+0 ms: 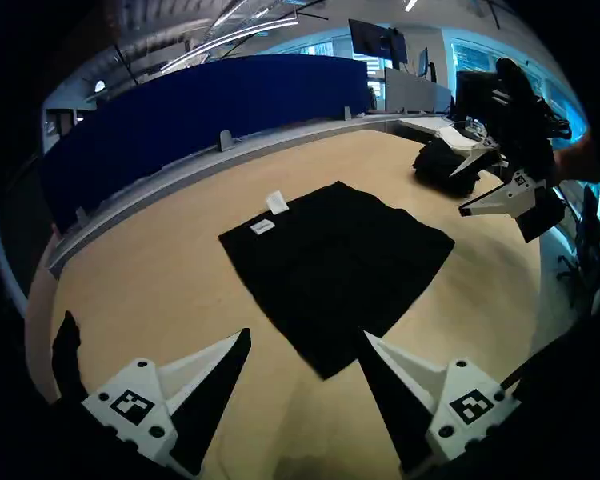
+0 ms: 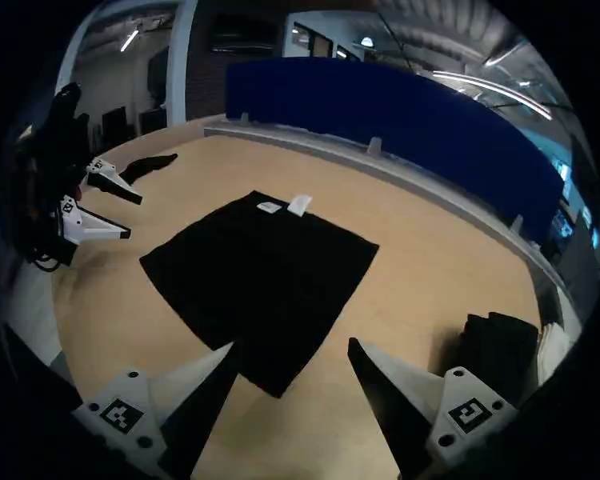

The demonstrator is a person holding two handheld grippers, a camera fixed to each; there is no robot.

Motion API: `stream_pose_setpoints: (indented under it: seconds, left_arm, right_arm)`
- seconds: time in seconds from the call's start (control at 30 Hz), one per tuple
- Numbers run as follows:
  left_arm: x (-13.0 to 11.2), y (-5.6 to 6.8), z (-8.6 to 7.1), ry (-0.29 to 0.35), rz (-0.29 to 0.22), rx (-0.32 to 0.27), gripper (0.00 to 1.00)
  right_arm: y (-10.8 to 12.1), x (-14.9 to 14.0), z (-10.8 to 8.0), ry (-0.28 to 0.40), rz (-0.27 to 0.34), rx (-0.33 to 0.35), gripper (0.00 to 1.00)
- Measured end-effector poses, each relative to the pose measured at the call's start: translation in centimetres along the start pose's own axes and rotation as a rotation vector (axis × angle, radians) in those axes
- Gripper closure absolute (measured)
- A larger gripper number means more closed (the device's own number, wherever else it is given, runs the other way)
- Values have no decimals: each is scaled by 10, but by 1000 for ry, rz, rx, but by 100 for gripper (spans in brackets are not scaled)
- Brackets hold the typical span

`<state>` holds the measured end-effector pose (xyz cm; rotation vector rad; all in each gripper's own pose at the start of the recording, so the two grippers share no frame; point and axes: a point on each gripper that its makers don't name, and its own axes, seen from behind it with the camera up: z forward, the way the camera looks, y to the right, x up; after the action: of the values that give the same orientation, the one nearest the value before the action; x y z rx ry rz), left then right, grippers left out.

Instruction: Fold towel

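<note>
Position: black cloth towel (image 1: 332, 272) lies spread flat in the centre of the left gripper view, on the light wooden table (image 1: 156, 280), one corner pointing down toward you. Same in the right gripper view: towel (image 2: 260, 280) mid-frame, near corner at lower centre.

Your left gripper (image 1: 304, 360) sits at the bottom of its own view with fingers spread wide and nothing between them, and the towel's near corner lies just ahead of the gap. Whether a fingertip touches the cloth can't be told. Your right gripper (image 2: 292, 368) is likewise spread and empty at the bottom of its view, with the corner just ahead. Each also shows far off in the other view, right gripper (image 1: 492, 188) at the right edge and left gripper (image 2: 100, 204) at the left edge, both well apart from the towel.

Handling, as a judgement: light, limp, no stiffness, so it will sag and drag rather than lift as a sheet. Not fragile. Pinch at corners or along an edge, one per gripper, and bite low enough to catch the whole thickness.

Writing: two small white tags (image 1: 277, 202) sit at the towel's far edge, print too small to read. Square black-and-white markers (image 1: 132, 404) are on the fingers, pattern only, no text.

A dark folded stack (image 2: 500, 344) sits lower right, apart from the towel.
</note>
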<state>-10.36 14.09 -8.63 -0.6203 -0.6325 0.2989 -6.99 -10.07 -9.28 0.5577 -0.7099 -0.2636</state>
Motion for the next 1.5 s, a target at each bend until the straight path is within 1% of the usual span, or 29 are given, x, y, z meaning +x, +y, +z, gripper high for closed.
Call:
stream_pose_setpoints:
  seconds: [0.1, 0.4, 0.6, 0.83, 0.93, 1.0, 1.1, 1.4, 1.5]
  left_arm:
    - [-8, 4, 5, -20, 1, -13, 6]
    - [-31, 17, 23, -95, 40, -56, 6]
    - [-41, 22, 32, -133, 32, -77, 6]
    - [-50, 26, 35, -172, 35, -99, 7]
    - [-52, 29, 36, -185, 31, -110, 11]
    - [-53, 31, 36, -193, 24, -119, 15]
    - [-53, 30, 38, -197, 7, -117, 18]
    - [-53, 34, 39, -201, 5, -110, 26]
    - [-54, 35, 40, -202, 3, -109, 29]
  right_arm:
    - [-1, -8, 4, -11, 0, 4, 0]
    - [-1, -31, 18, -58, 11, 22, 0]
    - [-3, -45, 25, -81, 10, 28, 0]
    - [-6, -53, 29, -94, 9, 40, 1]
    - [-8, -56, 31, -102, 11, 49, 6]
    - [-11, -59, 32, -109, 14, 59, 10]
    - [-14, -63, 33, -116, 17, 67, 16]
    - [-20, -72, 39, -135, 16, 76, 38]
    - [-21, -72, 40, -131, 26, 78, 43]
